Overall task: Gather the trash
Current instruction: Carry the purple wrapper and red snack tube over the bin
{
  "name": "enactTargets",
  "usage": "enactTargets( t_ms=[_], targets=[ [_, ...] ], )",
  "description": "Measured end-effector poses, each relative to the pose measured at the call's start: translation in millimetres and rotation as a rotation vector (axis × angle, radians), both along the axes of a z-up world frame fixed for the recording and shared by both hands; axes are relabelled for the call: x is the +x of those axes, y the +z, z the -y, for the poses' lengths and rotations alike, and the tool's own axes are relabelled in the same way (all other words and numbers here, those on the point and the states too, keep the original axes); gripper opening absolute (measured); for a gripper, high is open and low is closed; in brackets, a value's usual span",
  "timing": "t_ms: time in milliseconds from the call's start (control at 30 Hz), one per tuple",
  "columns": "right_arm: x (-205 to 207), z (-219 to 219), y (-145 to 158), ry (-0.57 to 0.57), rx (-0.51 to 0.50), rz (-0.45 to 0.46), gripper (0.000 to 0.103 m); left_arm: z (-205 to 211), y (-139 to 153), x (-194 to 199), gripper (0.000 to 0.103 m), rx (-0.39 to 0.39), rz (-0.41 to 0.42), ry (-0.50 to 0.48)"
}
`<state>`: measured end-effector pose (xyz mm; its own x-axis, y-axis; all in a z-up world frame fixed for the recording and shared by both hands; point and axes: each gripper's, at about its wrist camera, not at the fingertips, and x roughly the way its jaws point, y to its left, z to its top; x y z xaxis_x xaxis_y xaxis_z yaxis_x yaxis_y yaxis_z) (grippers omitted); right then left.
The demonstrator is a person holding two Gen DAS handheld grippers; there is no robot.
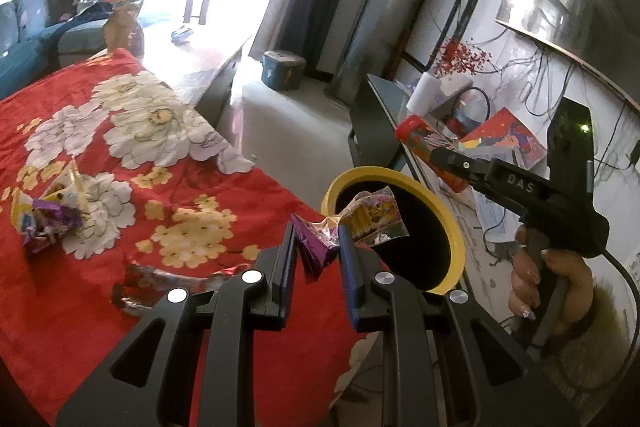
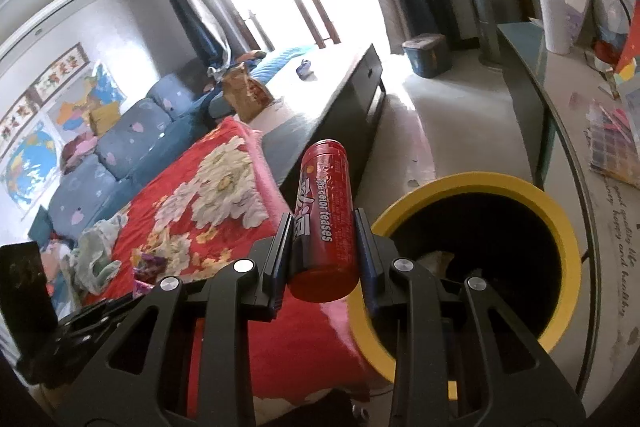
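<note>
My left gripper (image 1: 318,239) is shut on a crumpled purple and yellow snack wrapper (image 1: 360,227), held over the near rim of a black bin with a yellow rim (image 1: 456,227). My right gripper (image 2: 322,231) is shut on a red cylindrical snack tube (image 2: 326,215), held just left of the same bin (image 2: 560,223). From the left wrist view, the right gripper (image 1: 444,155) holds the red tube (image 1: 420,137) beyond the bin, with a person's hand (image 1: 544,279) on its handle. Another crumpled wrapper (image 1: 48,215) and a silver foil wrapper (image 1: 160,283) lie on the red floral blanket (image 1: 200,187).
A dark low table (image 2: 340,87) with a paper bag (image 2: 244,91) stands beyond the blanket. A blue sofa (image 2: 120,147) runs along the left. A glass-topped side table (image 2: 568,95) with a vase, papers and boxes is at the right. A small blue container (image 2: 424,55) sits on the floor.
</note>
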<state>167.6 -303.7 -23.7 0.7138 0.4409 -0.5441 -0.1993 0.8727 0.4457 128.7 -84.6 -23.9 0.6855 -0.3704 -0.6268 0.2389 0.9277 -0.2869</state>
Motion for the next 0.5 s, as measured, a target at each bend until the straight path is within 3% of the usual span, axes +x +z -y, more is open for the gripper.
enactTargets(
  t_ms=[500],
  targets=[
    [14.0,43.6,-24.4,-0.127,0.002,-0.080,0.024,59.8,-9.3,17.3,0.020,0.048,-0.005,-0.120]
  ],
)
